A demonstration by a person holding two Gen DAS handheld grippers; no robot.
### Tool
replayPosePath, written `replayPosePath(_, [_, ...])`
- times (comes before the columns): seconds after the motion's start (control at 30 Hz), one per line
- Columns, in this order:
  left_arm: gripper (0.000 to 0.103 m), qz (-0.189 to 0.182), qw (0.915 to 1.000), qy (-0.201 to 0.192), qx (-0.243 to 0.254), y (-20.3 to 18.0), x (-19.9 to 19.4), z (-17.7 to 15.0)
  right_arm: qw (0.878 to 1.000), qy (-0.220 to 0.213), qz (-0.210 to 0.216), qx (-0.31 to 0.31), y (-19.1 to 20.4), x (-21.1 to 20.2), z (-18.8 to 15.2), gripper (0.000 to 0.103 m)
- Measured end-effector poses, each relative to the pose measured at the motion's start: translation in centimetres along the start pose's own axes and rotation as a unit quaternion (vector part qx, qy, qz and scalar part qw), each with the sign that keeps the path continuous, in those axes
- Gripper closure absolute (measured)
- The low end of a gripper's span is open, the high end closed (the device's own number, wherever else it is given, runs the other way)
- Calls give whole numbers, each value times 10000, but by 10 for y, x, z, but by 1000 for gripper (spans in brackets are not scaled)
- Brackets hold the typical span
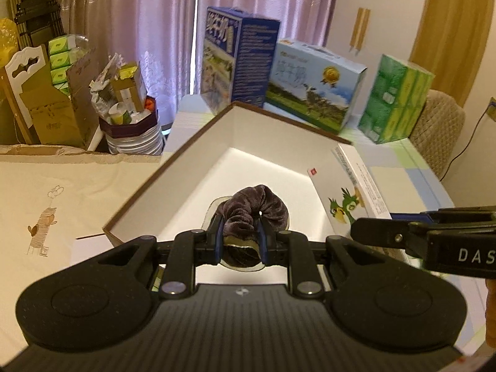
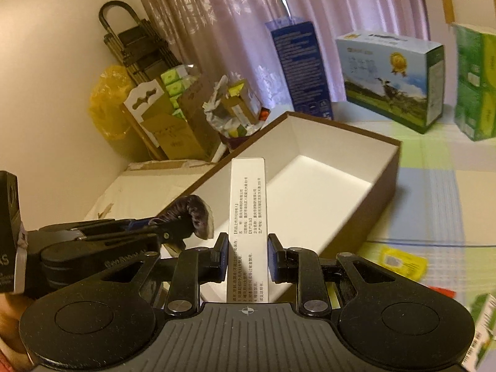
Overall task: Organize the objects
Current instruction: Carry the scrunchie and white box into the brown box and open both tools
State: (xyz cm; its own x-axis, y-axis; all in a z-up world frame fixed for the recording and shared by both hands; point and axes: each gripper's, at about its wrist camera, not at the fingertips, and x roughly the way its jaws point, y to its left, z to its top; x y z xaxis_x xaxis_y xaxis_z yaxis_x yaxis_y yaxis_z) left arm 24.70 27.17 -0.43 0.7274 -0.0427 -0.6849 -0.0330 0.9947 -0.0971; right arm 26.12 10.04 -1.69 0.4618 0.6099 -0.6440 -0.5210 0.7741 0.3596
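On the left, the left tool [image 1: 240, 243] was clamped on a dark velvet scrunchie [image 1: 255, 209], its blue-padded fingers [image 1: 219, 241] pressing the fabric from both sides, and it held the scrunchie over the near end of an open brown box [image 1: 148, 186] with a white inside. From the right wrist view the same scrunchie [image 2: 192, 214] showed at the tip of the left tool [image 2: 173, 232], just above the box's [image 2: 384, 167] near left wall. The box stood on a bench [image 1: 46, 186] covered with a pale cloth. To the right, the right tool [image 2: 247, 259] gripped a slim white medicine carton [image 2: 248, 217] printed with small text, standing between its fingers [image 2: 221, 257] and pointing forward over the box's interior; in the left wrist view this carton [image 1: 356, 192] with a green bird picture leaned at the box's right wall, the right tool [image 1: 387, 234] reaching in from the right edge. Behind the box stood a tall blue milk carton [image 1: 238, 59], a light blue milk carton [image 1: 313, 83] and a green tissue pack [image 1: 393, 99]
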Motion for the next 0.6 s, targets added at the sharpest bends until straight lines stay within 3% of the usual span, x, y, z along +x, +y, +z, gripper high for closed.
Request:
replayPosePath(0.33, [84,142,9979,623,-40,42,57,8,9972,575,-468,-133,15,84,8,81])
replayPosePath(0.6, [84,110,9937,1111,75,56,91,7,9914,1049,-759,-173,10,128,2,81])
